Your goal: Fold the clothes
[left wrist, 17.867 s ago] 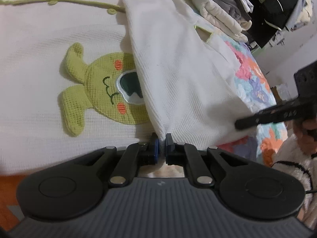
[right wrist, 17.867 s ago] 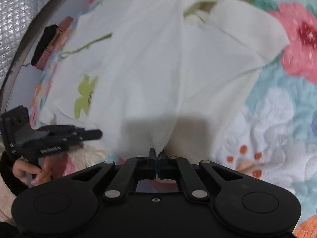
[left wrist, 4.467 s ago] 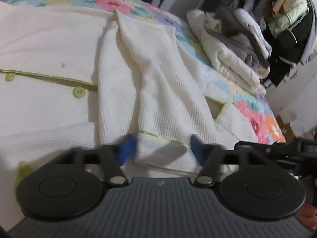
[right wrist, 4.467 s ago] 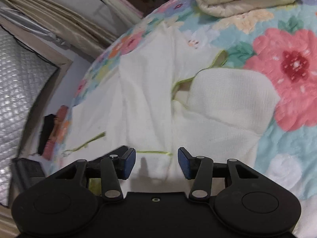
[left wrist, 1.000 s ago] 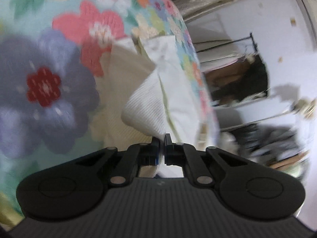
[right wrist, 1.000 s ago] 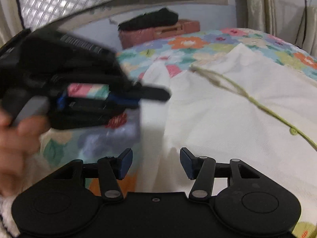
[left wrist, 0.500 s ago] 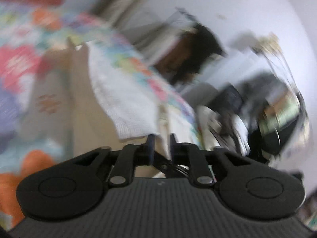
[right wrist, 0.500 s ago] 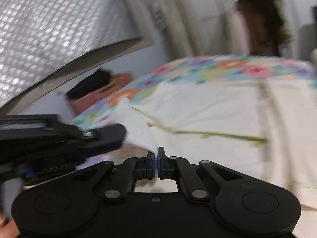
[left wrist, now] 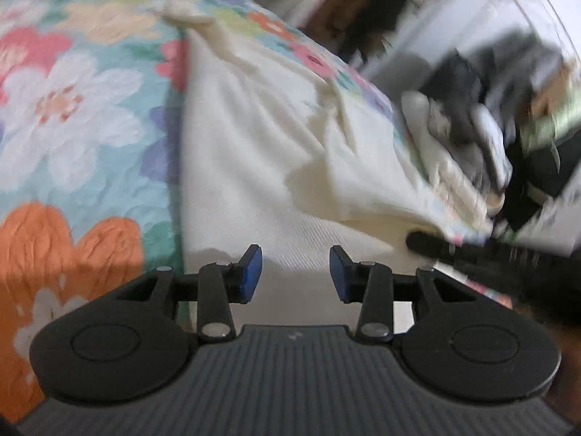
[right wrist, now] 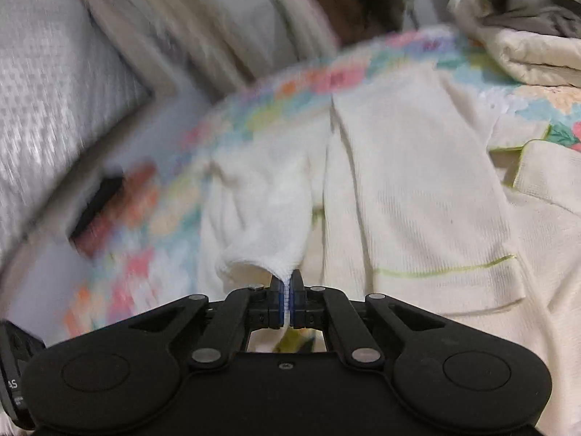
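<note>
- The cream waffle-knit garment with lime-green piping [right wrist: 417,196] lies spread on the flower-patterned quilted bedspread [left wrist: 72,109], partly folded, one sleeve cuff already laid over its body.
- Judged step: carrying the gripped corner across the garment to make the next fold.
- To do it well, keep the corner taut and low, lay it parallel to the green-piped cuff, and let go only once the edges line up.
- The right gripper [right wrist: 287,303] is clamped tight on a corner of the cloth, which is lifted into a small peak.
- The left gripper [left wrist: 295,272] is spread wide and holds nothing, hovering just over the garment's near edge beside the bedspread.
- A pile of folded cream and grey laundry [right wrist: 519,29] sits beyond the garment.
</note>
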Demonstrator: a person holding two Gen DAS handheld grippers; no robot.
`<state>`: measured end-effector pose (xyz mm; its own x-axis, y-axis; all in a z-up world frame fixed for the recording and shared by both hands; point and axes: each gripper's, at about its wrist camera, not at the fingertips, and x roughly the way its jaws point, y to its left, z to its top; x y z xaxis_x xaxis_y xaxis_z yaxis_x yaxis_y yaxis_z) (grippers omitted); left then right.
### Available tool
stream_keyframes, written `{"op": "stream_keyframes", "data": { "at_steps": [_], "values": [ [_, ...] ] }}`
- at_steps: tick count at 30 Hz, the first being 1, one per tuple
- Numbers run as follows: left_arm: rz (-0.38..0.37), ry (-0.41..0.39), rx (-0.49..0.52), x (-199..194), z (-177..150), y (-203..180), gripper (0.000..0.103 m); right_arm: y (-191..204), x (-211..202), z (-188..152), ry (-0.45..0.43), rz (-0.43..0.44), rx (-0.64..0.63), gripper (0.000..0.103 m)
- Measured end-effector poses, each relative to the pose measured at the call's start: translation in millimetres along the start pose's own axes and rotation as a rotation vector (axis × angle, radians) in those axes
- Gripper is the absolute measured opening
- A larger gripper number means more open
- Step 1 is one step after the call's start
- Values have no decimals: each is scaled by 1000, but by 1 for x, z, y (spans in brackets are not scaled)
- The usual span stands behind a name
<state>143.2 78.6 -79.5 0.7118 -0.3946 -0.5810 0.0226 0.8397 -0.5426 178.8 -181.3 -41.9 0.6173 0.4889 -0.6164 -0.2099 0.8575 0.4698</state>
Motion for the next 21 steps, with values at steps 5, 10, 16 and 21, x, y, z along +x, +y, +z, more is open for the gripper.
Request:
{"op": "stream_keyframes", "data": {
  "at_steps": [5, 10, 16, 21],
  "values": [
    [-76, 9, 9, -1, 3, -8, 42, 21, -2, 21, 148, 49, -257, 4],
    [-20, 79, 110, 6, -4, -23, 76, -13, 16, 16, 83, 86, -327, 4],
    [172, 139, 315, 38, -25, -52, 79, -34, 21, 24, 29, 151, -189, 4],
    [192, 55, 338, 30, -23, -53, 7, -29, 10, 22, -13, 218, -211, 4]
  ]
}}
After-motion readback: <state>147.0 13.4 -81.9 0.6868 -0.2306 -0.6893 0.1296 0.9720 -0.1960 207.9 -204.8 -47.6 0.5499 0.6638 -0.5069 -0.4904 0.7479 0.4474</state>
